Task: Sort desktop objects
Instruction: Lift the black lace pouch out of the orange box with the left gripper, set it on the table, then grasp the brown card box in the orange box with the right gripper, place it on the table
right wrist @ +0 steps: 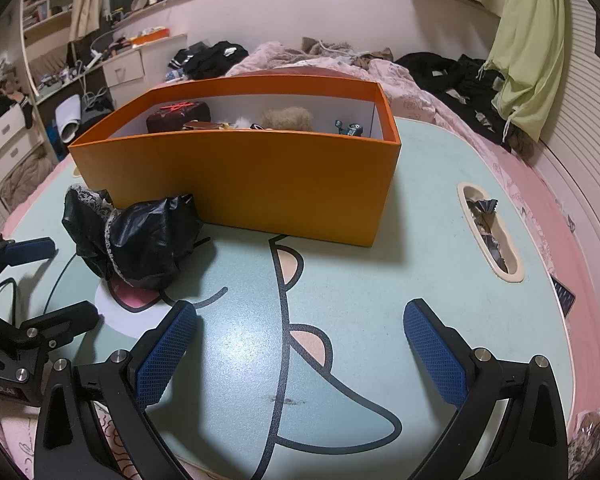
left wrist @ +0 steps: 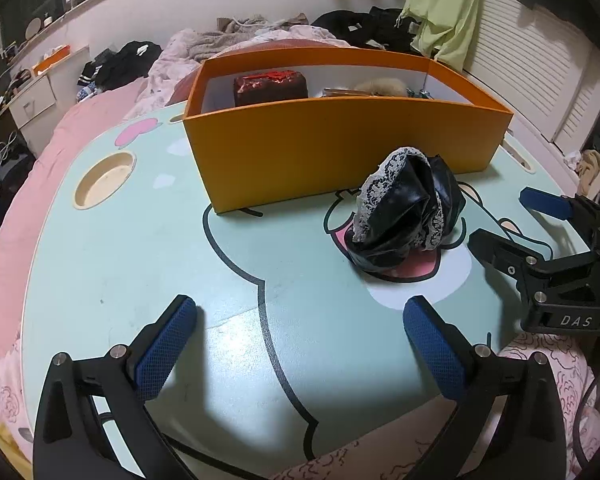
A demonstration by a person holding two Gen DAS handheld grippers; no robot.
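Note:
A crumpled black shiny cloth with lace trim (left wrist: 404, 216) (right wrist: 140, 236) lies on the mint-green cartoon table (left wrist: 120, 260) (right wrist: 420, 280), just in front of an orange box (left wrist: 332, 152) (right wrist: 240, 176). Inside the box are a dark red case (left wrist: 270, 86) (right wrist: 178, 116), a brown furry thing (left wrist: 380, 88) (right wrist: 286, 118) and a small blue metal piece (right wrist: 350, 127). My left gripper (left wrist: 300, 312) (right wrist: 72, 280) is open over bare tabletop, with the cloth ahead and to its right. My right gripper (right wrist: 300, 314) (left wrist: 499, 217) is open too, holding nothing, right of the cloth.
A round cup hole (left wrist: 104, 180) is cut in the table's left side. A long slot (right wrist: 488, 232) on the right side holds wrappers. Behind the table lies a pink bed (right wrist: 412, 92) heaped with dark clothes (right wrist: 460, 76). Drawers (right wrist: 4, 136) stand at the left.

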